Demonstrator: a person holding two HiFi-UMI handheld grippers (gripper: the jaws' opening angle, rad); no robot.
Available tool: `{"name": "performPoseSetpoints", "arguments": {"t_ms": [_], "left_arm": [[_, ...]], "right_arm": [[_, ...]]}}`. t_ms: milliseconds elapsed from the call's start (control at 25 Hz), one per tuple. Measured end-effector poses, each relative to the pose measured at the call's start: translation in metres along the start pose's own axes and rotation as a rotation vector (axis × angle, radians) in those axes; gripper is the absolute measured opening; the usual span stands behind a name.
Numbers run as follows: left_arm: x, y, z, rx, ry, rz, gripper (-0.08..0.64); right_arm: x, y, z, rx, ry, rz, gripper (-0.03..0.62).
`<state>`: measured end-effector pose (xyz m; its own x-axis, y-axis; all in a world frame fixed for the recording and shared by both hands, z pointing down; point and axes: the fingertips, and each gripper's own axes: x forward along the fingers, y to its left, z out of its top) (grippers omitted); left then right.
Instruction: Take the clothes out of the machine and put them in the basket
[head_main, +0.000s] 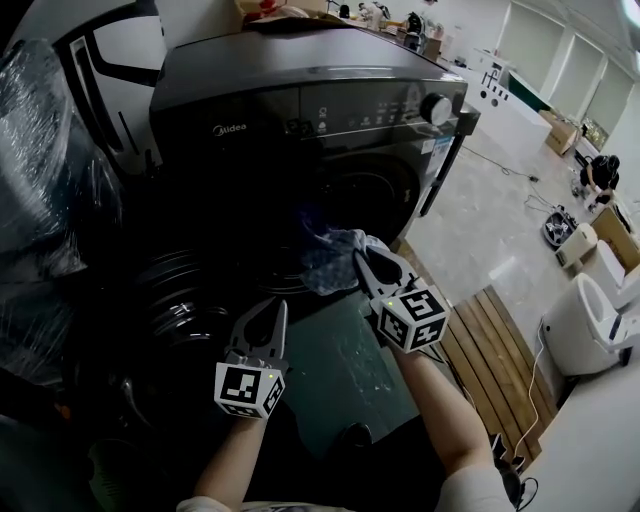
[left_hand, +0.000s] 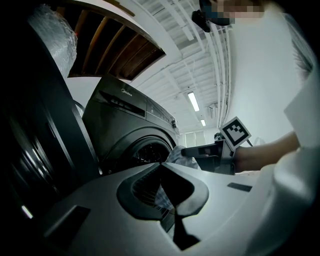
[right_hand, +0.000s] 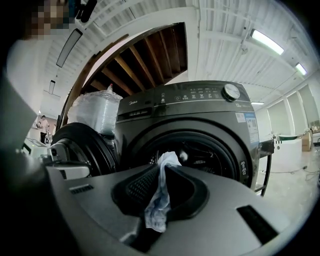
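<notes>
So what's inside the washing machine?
Through the round opening of the washing machine you can see the dark metal drum. One pale cloth hangs in front of it, pinched in the right gripper. Whether more clothes lie deeper inside is hidden by the dark.

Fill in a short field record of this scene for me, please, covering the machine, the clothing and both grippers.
Machine: dark washing machine, door swung open at its left in the head view
Clothing: pale blue-white cloth at the drum mouth
Right gripper: shut on the cloth
Left gripper: jaws together, low in front of the door, nothing seen held
</notes>
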<state>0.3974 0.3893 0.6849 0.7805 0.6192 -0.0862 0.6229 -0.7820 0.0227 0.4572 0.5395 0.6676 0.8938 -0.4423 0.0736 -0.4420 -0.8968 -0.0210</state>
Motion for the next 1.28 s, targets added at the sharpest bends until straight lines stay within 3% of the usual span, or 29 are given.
{"name": "performPoseSetpoints", "arguments": {"t_ms": [200,360,560,760,1000,1280], "left_arm": [[0.004,0.005,0.008,-0.018,-0.018,0.0,0.021],[0.007,0.008,0.008,-0.031,-0.018,0.005,0.021],[0.008,0.01,0.012,-0.025,-0.021,0.024,0.021],[0.011,0.014,0.013,-0.028,-0.019,0.051,0.021],[0.027,0.018,0.01,-0.038,0.008,0.098,0.021],[0.053,0.015,0.035,-0.05,-0.006,0.11,0.02]], "right_arm": [[-0.025,0.001,0.002,0.067,-0.025,0.003,0.046],[-0.035,0.01,0.005,0.032,-0.019,0.016,0.048],[-0.037,0.015,0.01,0.062,-0.04,0.032,0.048],[-0.033,0.014,0.015,-0.005,-0.045,0.041,0.048],[-0.025,0.011,0.021,0.002,-0.076,0.071,0.048],[-0.027,-0.002,0.033,-0.047,-0.104,0.032,0.048]]}}
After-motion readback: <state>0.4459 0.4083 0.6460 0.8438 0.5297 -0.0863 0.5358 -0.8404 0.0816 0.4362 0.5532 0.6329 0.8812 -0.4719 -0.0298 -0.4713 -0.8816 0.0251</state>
